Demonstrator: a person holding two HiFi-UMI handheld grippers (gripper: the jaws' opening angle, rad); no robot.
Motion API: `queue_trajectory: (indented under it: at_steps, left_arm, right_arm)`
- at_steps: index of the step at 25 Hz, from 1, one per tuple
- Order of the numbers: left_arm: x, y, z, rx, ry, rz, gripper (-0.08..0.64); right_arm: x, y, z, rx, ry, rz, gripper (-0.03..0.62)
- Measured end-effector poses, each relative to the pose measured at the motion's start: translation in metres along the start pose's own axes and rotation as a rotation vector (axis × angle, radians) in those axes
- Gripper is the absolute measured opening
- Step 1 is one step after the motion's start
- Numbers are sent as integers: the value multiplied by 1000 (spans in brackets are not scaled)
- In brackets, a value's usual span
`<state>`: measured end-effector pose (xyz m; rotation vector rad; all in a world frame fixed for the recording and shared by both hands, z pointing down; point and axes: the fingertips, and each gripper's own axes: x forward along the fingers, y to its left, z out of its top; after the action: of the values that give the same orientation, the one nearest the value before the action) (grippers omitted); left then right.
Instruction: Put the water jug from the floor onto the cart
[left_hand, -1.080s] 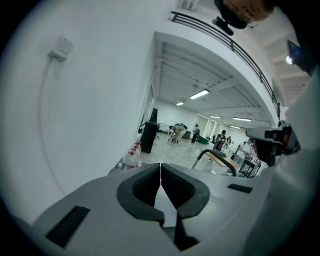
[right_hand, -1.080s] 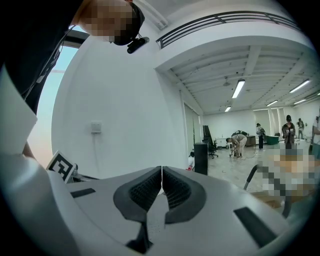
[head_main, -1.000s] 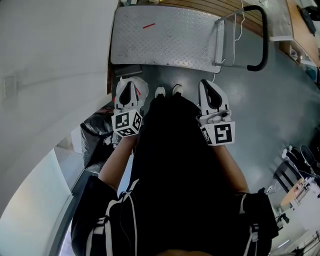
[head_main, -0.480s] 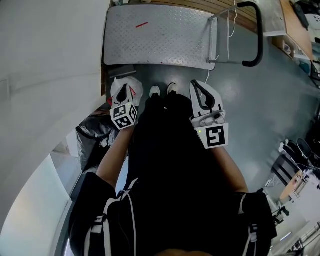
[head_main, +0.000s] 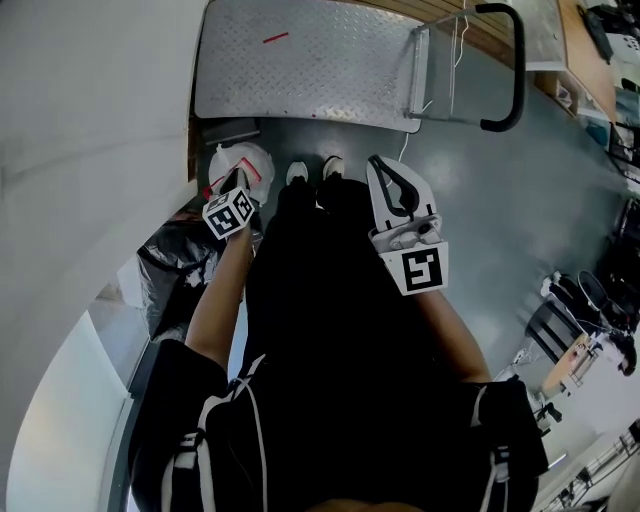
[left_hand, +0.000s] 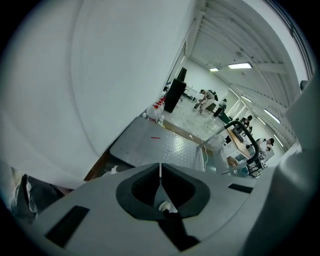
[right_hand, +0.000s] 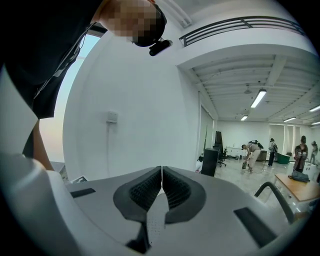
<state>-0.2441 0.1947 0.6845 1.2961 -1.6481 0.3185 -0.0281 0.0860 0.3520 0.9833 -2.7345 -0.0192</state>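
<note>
Water jug (head_main: 256, 160) sits just beyond the clenched, empty left gripper (head_main: 238, 183).

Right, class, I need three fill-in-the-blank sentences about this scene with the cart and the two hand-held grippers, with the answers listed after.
1. The cart has a curved handle coloured ___.
2. The jaws of the left hand-held gripper and the right hand-held gripper are both ___, not open.
3. The small mark on the cart's metal deck is coloured ___.
Missing words: black; shut; red.
</note>
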Motion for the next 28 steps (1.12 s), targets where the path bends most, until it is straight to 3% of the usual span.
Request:
queue_trajectory:
  at_steps: [5,13,19,28]
  left_arm:
    - [28,24,-23,-61,91,9,20]
    - [58,52,-64,39,192,47,20]
    - [70,67,-89,31,274,-10,21]
    - [90,78,-108,98,338,-51,21]
  right_arm:
    - [5,-4,3,-17,6,-14,18]
    - [8,-4,4,-38,4,-29,18]
    - [8,-12,-3,-23,32,-55,18]
    - [0,-19,-19,-19,86,-86,18]
